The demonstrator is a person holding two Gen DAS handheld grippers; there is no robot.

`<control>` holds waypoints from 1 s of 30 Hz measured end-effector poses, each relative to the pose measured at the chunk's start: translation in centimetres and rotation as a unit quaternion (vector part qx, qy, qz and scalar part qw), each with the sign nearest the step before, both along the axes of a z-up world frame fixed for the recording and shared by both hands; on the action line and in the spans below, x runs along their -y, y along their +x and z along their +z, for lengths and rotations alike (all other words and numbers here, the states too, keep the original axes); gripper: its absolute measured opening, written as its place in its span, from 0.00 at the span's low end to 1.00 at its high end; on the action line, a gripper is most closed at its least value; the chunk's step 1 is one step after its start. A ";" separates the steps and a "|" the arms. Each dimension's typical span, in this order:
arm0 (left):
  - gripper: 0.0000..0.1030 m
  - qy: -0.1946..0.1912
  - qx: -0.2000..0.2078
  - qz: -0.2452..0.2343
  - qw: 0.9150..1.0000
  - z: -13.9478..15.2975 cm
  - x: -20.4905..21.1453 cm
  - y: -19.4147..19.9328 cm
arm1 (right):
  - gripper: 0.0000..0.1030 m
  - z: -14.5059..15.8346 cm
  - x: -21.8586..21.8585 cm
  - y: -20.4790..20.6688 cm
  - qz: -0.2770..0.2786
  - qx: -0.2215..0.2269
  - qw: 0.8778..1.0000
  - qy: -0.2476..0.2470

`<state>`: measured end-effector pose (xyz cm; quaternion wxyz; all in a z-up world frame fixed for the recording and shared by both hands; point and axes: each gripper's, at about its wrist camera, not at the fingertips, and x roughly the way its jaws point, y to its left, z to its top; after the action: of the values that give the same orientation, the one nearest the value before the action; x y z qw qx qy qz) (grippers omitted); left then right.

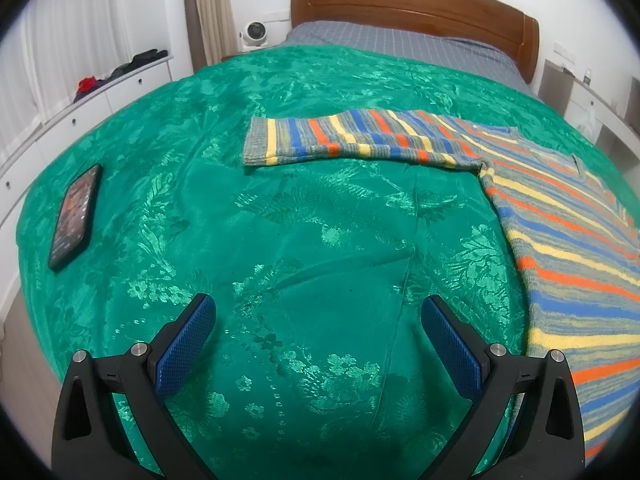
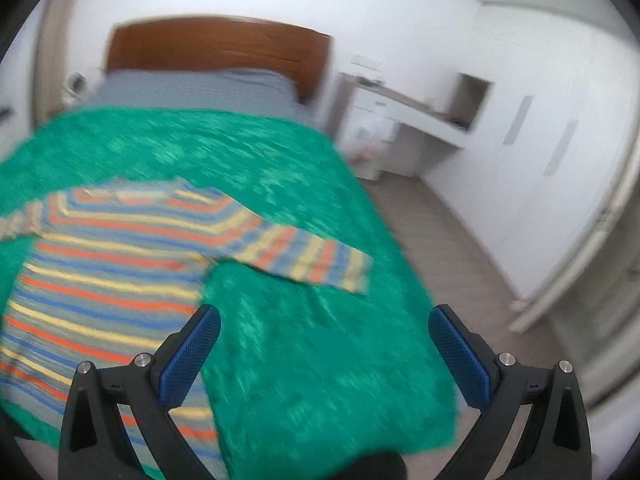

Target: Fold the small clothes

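Note:
A striped sweater [image 1: 560,216] in orange, yellow, blue and grey lies flat on a green bedspread [image 1: 280,240]. Its left sleeve [image 1: 340,138] stretches out to the left. My left gripper [image 1: 318,312] is open and empty above the bedspread, left of the sweater's body. In the blurred right wrist view the sweater [image 2: 108,264] lies at the left with its right sleeve [image 2: 312,260] stretched to the right. My right gripper [image 2: 324,324] is open and empty above the bedspread, below that sleeve.
A black phone [image 1: 74,216] lies on the bedspread at the left. A wooden headboard [image 1: 412,4] and grey sheet [image 1: 400,48] are at the far end. White drawers [image 1: 80,116] stand left of the bed. The bed's right edge [image 2: 400,264] drops to a tiled floor [image 2: 460,248].

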<state>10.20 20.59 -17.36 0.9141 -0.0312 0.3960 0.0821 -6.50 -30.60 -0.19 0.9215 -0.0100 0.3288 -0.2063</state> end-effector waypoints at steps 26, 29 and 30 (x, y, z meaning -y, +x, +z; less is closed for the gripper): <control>1.00 0.045 -0.032 -0.004 0.998 -1.8 1.2 0.7 | 0.02 -17.9 24.9 15.4 -0.105 -0.116 0.941 0.299; 1.00 0.043 -0.032 -0.004 0.999 -1.8 1.2 0.7 | 0.02 -16.9 23.7 16.1 -0.095 -0.125 0.951 0.268; 0.99 0.042 -0.031 -0.005 0.999 -1.8 1.1 0.7 | 0.02 -16.1 23.0 16.4 -0.086 -0.126 0.955 0.254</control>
<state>10.93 19.48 -19.17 0.9023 0.0112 0.4205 0.0950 9.88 -53.62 -16.31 0.8235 0.2269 0.4836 -0.1911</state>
